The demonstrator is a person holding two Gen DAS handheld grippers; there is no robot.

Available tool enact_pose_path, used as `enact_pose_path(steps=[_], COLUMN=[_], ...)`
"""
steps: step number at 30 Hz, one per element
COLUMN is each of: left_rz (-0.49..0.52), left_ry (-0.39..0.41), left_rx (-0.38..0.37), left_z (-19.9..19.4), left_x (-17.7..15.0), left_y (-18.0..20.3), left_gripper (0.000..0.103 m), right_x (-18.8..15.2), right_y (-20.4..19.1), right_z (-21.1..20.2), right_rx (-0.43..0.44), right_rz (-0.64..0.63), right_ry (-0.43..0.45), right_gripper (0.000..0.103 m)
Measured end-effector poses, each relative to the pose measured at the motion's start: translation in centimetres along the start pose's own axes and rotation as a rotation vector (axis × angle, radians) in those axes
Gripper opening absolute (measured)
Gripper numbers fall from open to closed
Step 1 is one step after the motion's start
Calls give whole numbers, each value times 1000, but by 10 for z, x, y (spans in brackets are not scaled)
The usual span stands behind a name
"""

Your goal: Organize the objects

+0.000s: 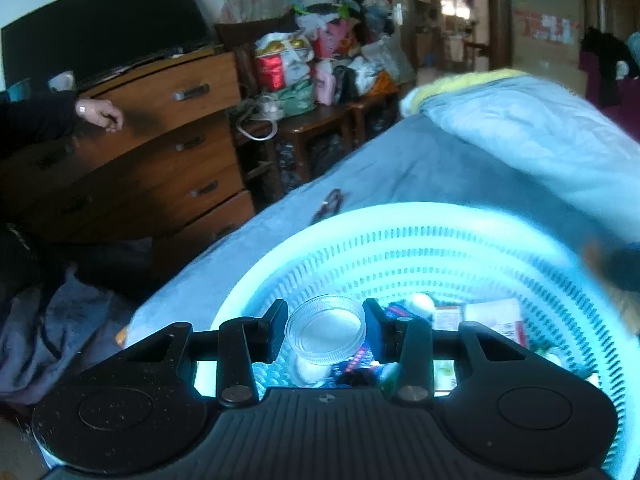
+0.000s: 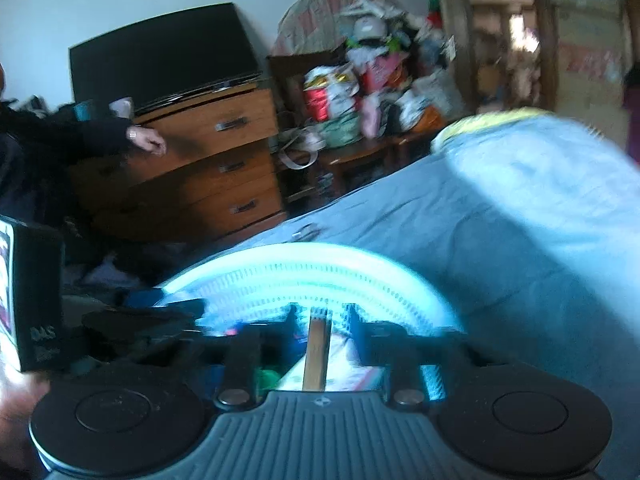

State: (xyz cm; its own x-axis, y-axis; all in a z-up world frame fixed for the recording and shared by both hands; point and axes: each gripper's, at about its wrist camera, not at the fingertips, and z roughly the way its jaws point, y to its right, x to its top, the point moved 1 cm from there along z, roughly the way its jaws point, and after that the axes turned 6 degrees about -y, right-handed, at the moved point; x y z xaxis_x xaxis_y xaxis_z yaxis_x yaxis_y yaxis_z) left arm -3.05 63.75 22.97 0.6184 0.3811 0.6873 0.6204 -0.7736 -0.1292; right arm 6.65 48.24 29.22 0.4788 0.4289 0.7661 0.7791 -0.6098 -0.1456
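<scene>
Left gripper [image 1: 326, 330] pinching a clear round lid [image 1: 326, 334] between both fingers, held just above the slotted basket [image 1: 420, 248] sitting on the blue blanket [image 1: 420, 168], with small packets and bottles lying jumbled and partly hidden beneath the lid. Right gripper [image 2: 320, 320] spread part-way over the same basket [image 2: 320, 268], with a thin wooden stick [image 2: 316, 356] between the fingers, touching or not impossible to tell through the motion blur. Far left, cut off by the frame edge: a dark box [image 2: 36, 300].
</scene>
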Motion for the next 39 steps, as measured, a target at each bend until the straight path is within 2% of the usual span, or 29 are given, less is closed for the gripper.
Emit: enact_pose_path(steps=[1,5,9,12,14,16,17,18,20,23,27,29,31,35,39], left_rz=[1,40,107,172,218,251,272,302,364,433,467,485,485,351,354], left_ry=[4,85,257,400,430,380,330,291,228,65,-14,-81,-184,-231,-240], left_rx=[1,3,-33,-114,-189,-300,-368,-404,-419,-431,-337,-303,-275,-297,-313], left_z=[-1,-26,-83,-132,-156,-165,-165,-161,-148,-113,-79,-59,-38,-31,-30], left_x=[1,2,-5,-26,-48,-71,-87,-102,-135,-175,-205,-210,-219,-217,-216], left_y=[1,19,59,103,138,171,190,209,243,290,332,350,360,354,351], left_gripper=[61,65,101,103,103,103,103,103,103,102,98,99,103,103,103], right_x=[-2,-17,-65,-122,-168,-211,-235,-263,-306,-362,-410,-424,-431,-432,-431], right_y=[1,27,63,92,112,132,142,154,171,196,219,229,238,254,248], right_z=[-8,-59,-128,-173,-196,-211,-217,-225,-235,-245,-240,-233,-224,-202,-195], right_rx=[-19,-48,-131,-260,-352,-421,-452,-493,-545,-628,-680,-678,-656,-601,-625], right_rz=[5,111,184,209,229,273,297,325,380,429,455,470,496,541,501], right_ry=[25,170,307,350,320,272,239,204,152,80,16,-2,-26,-61,-69], right_gripper=[71,86,97,103,103,103,103,103,103,103,102,102,102,103,103])
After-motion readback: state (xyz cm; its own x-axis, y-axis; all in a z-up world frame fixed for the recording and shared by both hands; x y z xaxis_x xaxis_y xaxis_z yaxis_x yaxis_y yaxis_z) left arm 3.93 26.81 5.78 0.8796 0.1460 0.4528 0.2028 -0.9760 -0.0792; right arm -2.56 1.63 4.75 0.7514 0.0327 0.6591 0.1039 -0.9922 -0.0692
